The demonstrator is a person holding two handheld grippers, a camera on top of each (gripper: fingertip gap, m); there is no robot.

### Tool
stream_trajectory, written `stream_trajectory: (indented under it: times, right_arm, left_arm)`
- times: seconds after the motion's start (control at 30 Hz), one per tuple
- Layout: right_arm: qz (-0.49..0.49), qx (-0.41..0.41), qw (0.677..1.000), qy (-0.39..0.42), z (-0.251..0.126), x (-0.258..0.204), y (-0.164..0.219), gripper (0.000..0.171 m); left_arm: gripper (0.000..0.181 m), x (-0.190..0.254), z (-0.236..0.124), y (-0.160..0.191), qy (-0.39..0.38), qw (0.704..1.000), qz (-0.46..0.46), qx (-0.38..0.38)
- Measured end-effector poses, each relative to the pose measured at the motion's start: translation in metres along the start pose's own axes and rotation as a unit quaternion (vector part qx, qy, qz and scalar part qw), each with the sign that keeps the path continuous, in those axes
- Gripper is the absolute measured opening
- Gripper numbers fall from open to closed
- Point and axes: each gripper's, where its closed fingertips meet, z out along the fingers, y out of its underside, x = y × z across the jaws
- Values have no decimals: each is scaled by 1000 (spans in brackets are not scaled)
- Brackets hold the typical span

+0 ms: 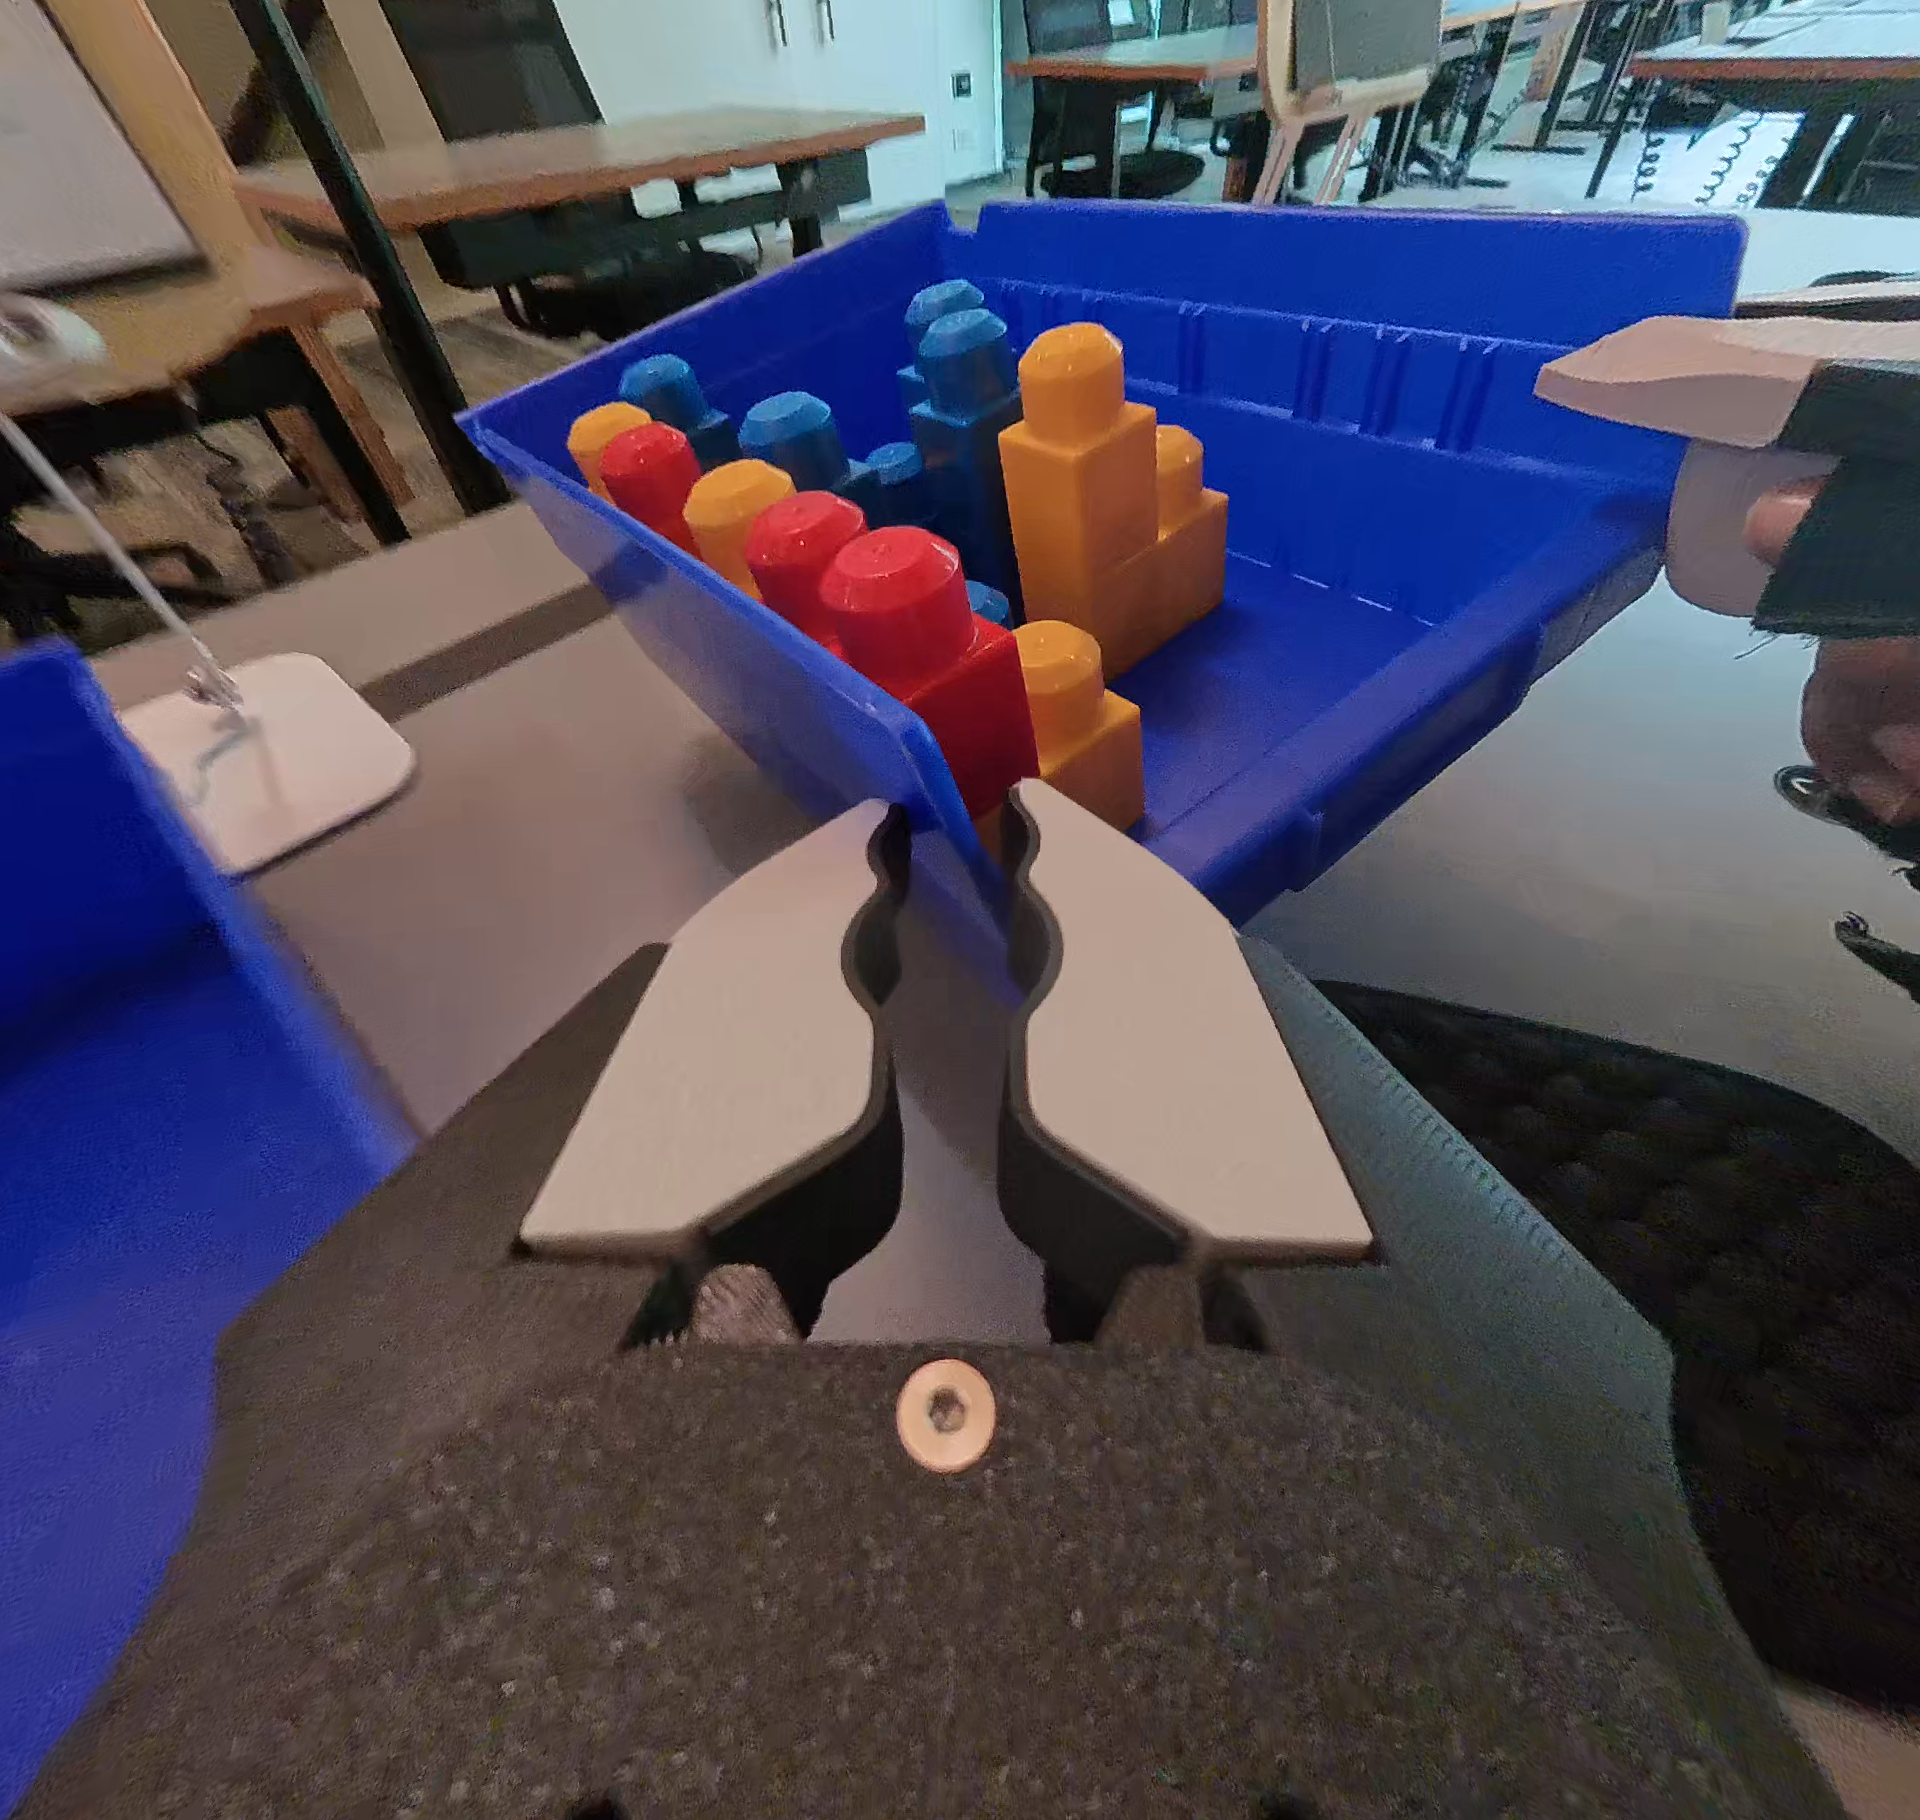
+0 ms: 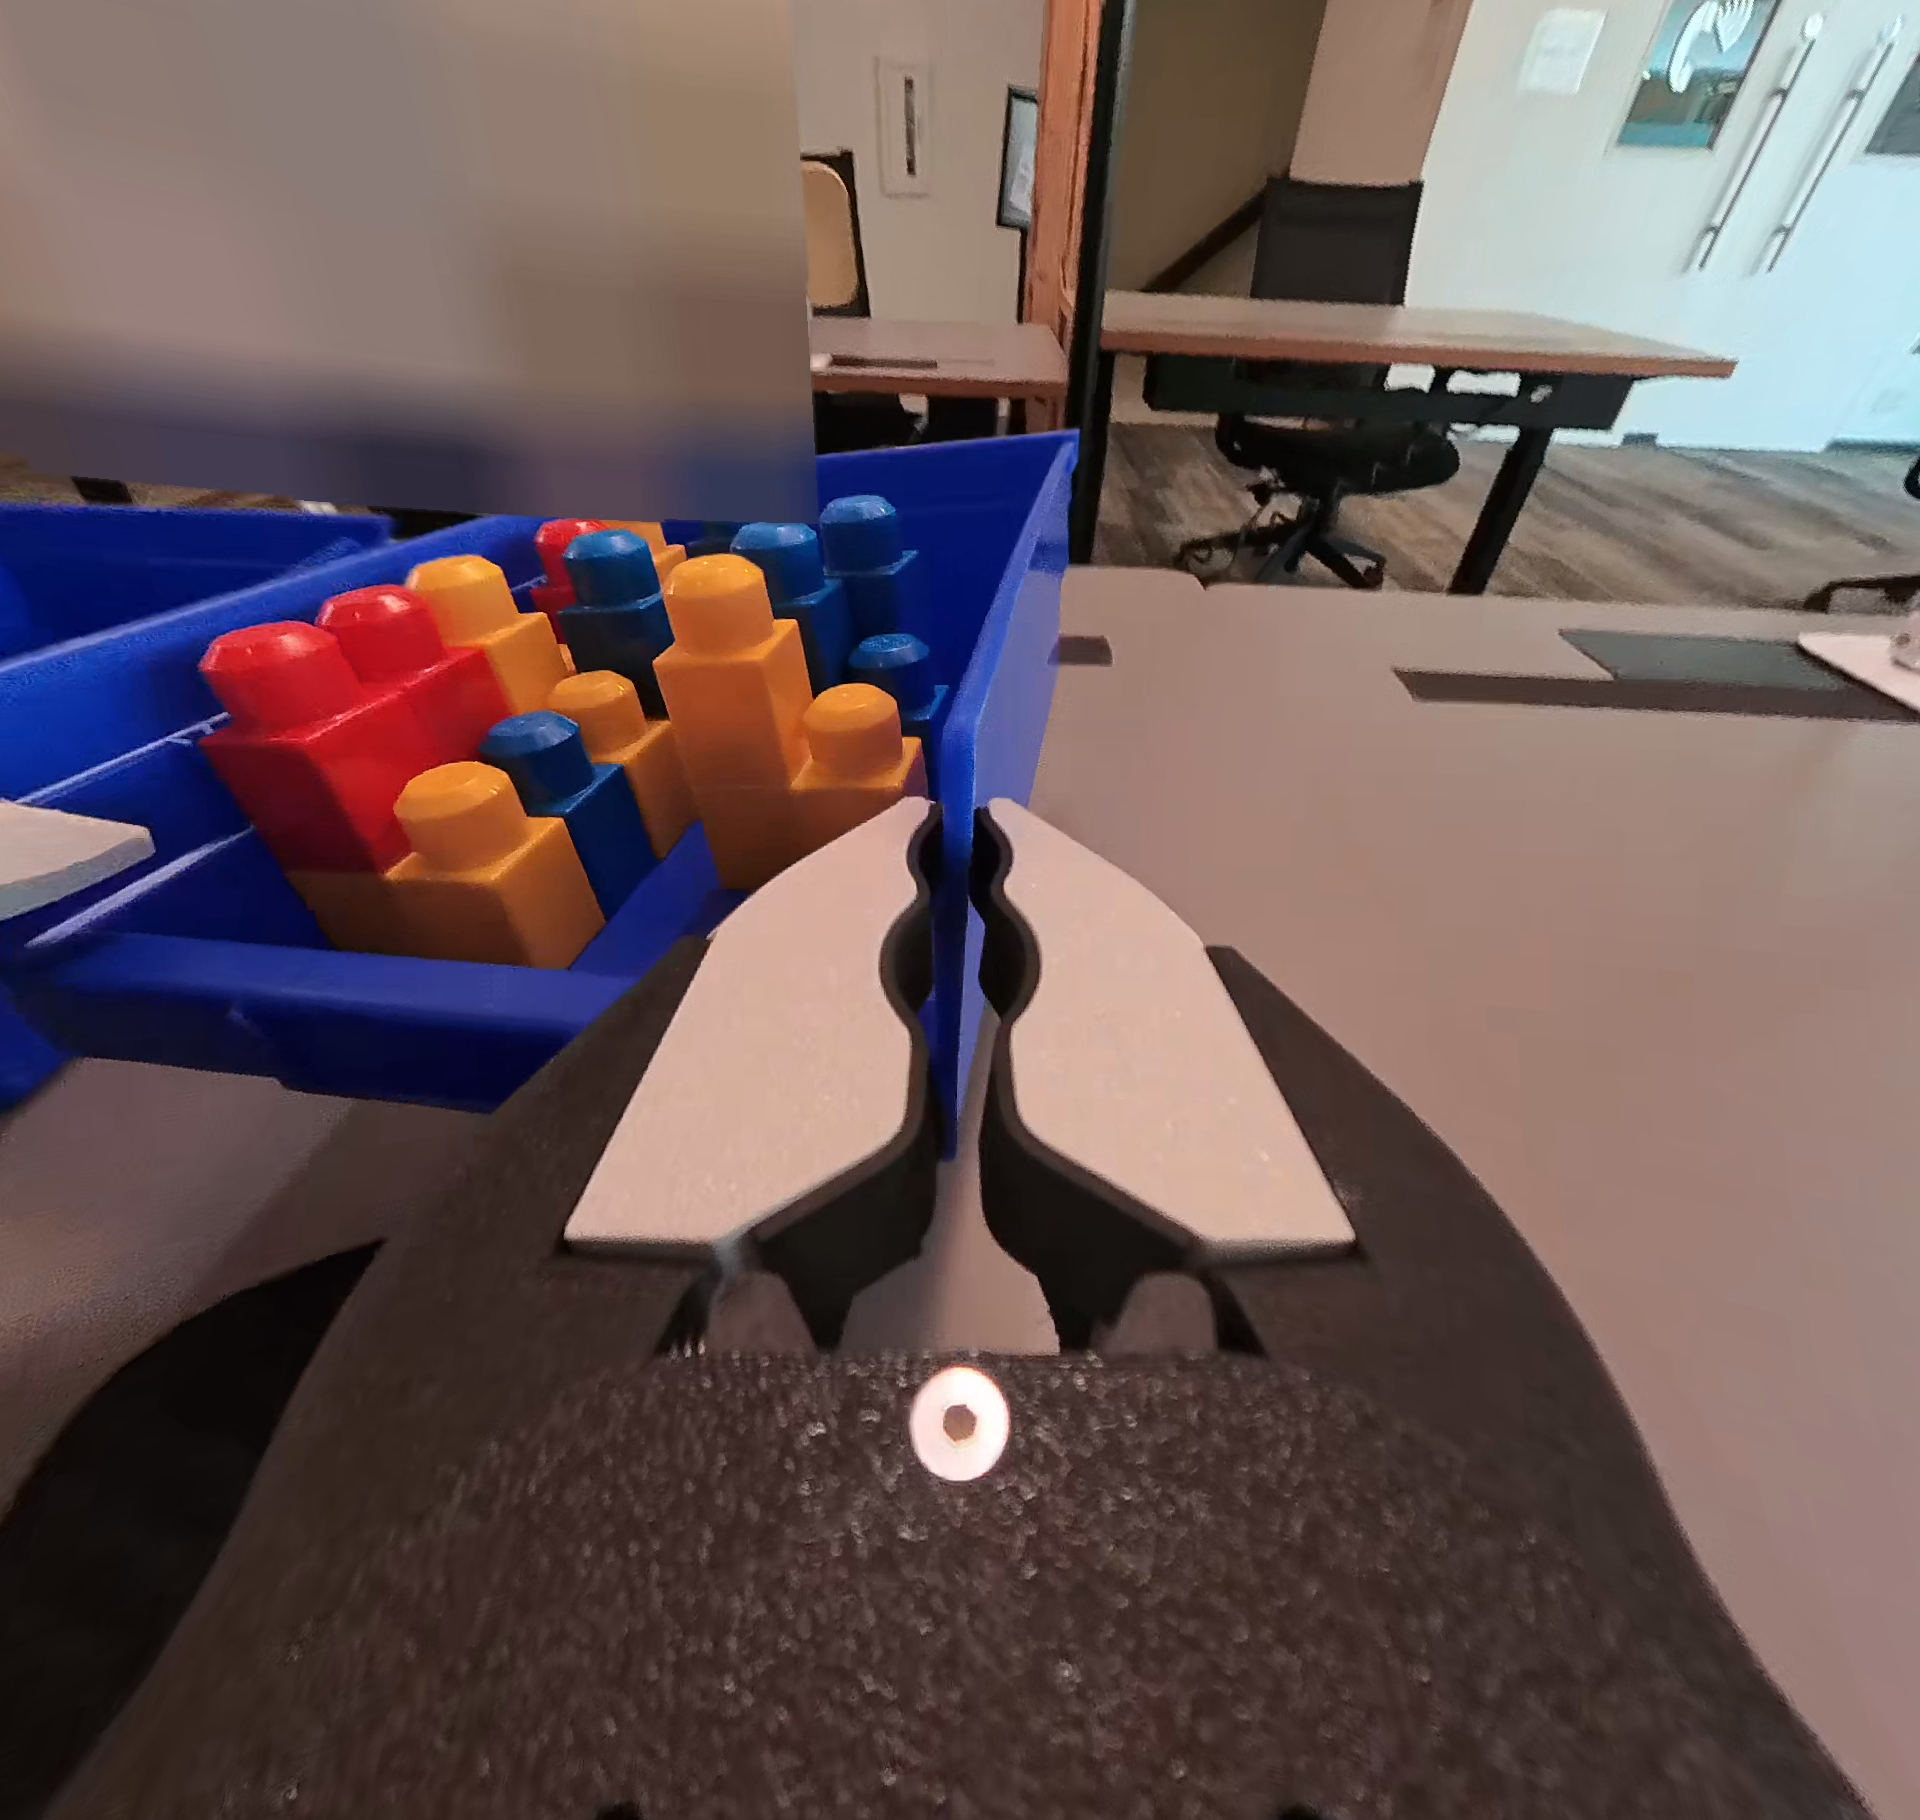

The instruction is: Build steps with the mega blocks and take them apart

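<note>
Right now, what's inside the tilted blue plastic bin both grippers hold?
The blue plastic bin holds red, orange and blue mega blocks, some stacked. Lower blocks behind the near wall are hidden.

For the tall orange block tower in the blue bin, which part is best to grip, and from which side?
Probably the top single block of the orange tower, just under its stud, coming from above. It stands upright and highest; blue blocks crowd one side and the blue bin walls block low approaches.

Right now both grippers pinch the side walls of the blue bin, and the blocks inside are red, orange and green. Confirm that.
One error: no green blocks. The blocks are red, orange and blue, per the right wrist view. Left gripper and right gripper do each straddle a wall of the blue bin.
</note>
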Motion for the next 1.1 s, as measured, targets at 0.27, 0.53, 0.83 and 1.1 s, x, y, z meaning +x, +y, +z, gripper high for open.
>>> stream_trajectory:
  times: [0.27, 0.53, 0.83, 1.1]
  right_arm:
    - [-34, 77, 993, -79, -12, -84, -72, 6]
    - [-39, 109, 977, -181, 6, -200, -116, 7]
    - [-25, 103, 951, -291, 35, -336, -120, 10]
    - [-64, 55, 928, -364, 59, -456, -89, 10]
  left_arm:
    - [15, -57, -83, -53, -79, 993, 49, 69]
    - [12, -137, -176, -61, -191, 976, 34, 97]
    - [10, -229, -276, -46, -305, 948, 22, 86]
    - [8, -300, -354, 6, -393, 919, -1, 42]
